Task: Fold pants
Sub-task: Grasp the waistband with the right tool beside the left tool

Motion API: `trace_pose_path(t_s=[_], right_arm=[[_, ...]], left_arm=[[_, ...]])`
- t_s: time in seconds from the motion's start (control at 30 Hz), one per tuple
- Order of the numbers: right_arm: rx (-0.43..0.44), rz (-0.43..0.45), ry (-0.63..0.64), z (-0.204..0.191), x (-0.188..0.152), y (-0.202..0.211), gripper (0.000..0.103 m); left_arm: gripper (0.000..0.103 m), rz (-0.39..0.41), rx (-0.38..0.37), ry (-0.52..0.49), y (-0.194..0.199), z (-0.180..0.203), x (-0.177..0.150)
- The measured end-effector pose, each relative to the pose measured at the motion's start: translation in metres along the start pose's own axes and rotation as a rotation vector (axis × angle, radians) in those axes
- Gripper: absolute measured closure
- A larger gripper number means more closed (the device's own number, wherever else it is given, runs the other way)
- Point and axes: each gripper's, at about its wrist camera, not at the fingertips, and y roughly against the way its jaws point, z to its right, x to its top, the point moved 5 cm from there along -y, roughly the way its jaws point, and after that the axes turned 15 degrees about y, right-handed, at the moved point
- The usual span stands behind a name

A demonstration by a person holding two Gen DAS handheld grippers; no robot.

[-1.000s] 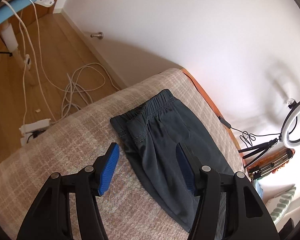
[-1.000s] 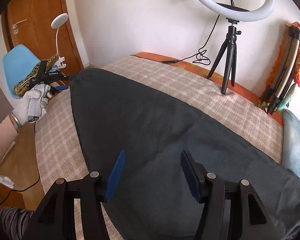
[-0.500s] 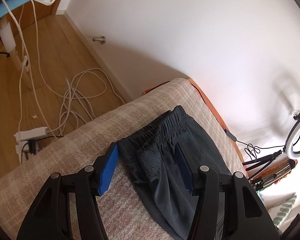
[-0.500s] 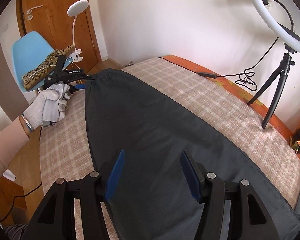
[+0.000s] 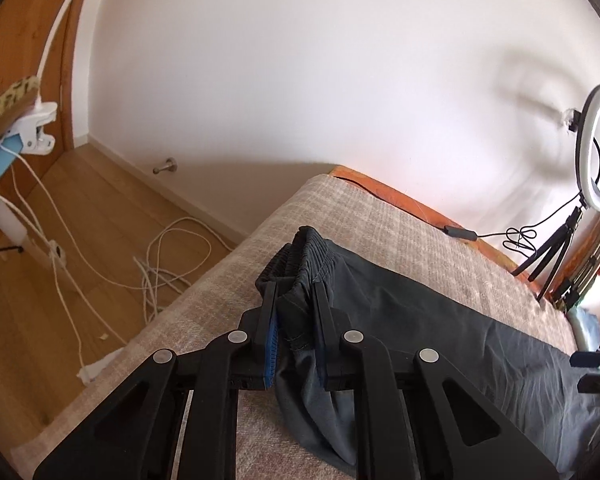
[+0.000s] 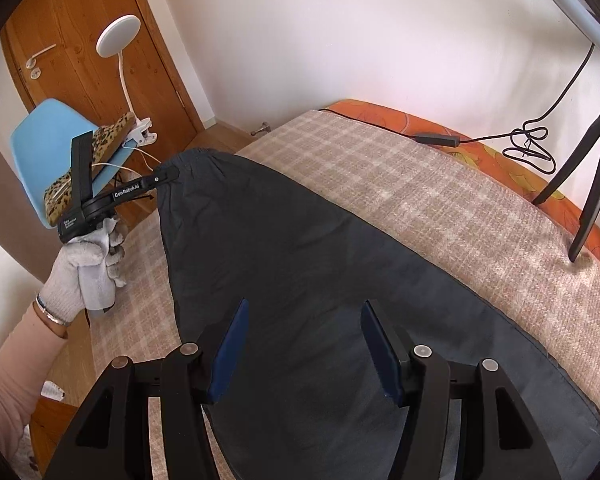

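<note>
Bed (image 6: 440,200): covered with a beige checked blanket; an orange patterned sheet shows along the edge nearest the white wall.
Pants (image 6: 300,280): dark grey, spread lengthwise along the bed, elastic waistband toward the corner near the door, legs running back under the right tongs. In the left wrist view the waistband (image 5: 308,248) is bunched and lifted off the blanket.
Door (image 6: 84,40): brown wood with a metal handle, behind the chair.
Chair (image 6: 48,136): light blue shell beside the bed, with a leopard-print cloth (image 6: 88,160) draped on it.
Ring light (image 5: 598,148): on a black tripod that stands on the bed by the wall, its cable looped on the orange sheet.
Clip lamp (image 6: 118,36): white round head on a bent neck, clamped to the chair edge.
Left tongs (image 5: 296,300): pressed close together, pinching the waistband corner of the pants. From the right wrist view these tongs (image 6: 168,174) reach the waist end, held by a hand (image 6: 88,272) in a white knit glove.
Right tongs (image 6: 304,344): spread wide, hovering over the middle of the pants with dark fabric visible between the blue pads; whether they touch the cloth cannot be told.
Cables (image 5: 168,256): white cords tangled on the wooden floor beside the bed.
</note>
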Motion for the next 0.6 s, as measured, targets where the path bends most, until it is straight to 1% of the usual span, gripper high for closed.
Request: trace_pose_path(t_s=[0.13, 0.23, 0.33, 0.4, 0.43, 0.5, 0.6], right_arm=[[0.087, 0.028, -0.072, 0.007, 0.028, -0.012, 0.042], [0.163, 0.038, -0.12, 0.008, 0.05, -0.026, 0.041], [0.231, 0.026, -0.14, 0.002, 0.07, -0.047, 0.04], [0.249, 0.01, -0.128, -0.005, 0.08, -0.061, 0.04], [0.255, -0.001, -0.114, -0.009, 0.085, -0.069, 0.04], [0.269, -0.02, -0.094, -0.017, 0.091, -0.082, 0.04], [0.304, -0.046, -0.089, -0.027, 0.097, -0.102, 0.04]], left_arm=[[0.09, 0.021, -0.017, -0.167, 0.012, 0.033, -0.019], [0.09, 0.024, -0.035, -0.306, 0.022, 0.059, -0.042], [0.09, 0.019, -0.014, -0.499, 0.029, 0.084, -0.076], [0.09, 0.003, 0.007, -0.612, 0.031, 0.095, -0.099], [0.09, -0.005, 0.011, -0.634, 0.031, 0.098, -0.106], [0.09, -0.018, 0.007, -0.631, 0.032, 0.098, -0.113], [0.09, 0.009, 0.023, -0.68, 0.035, 0.098, -0.12]])
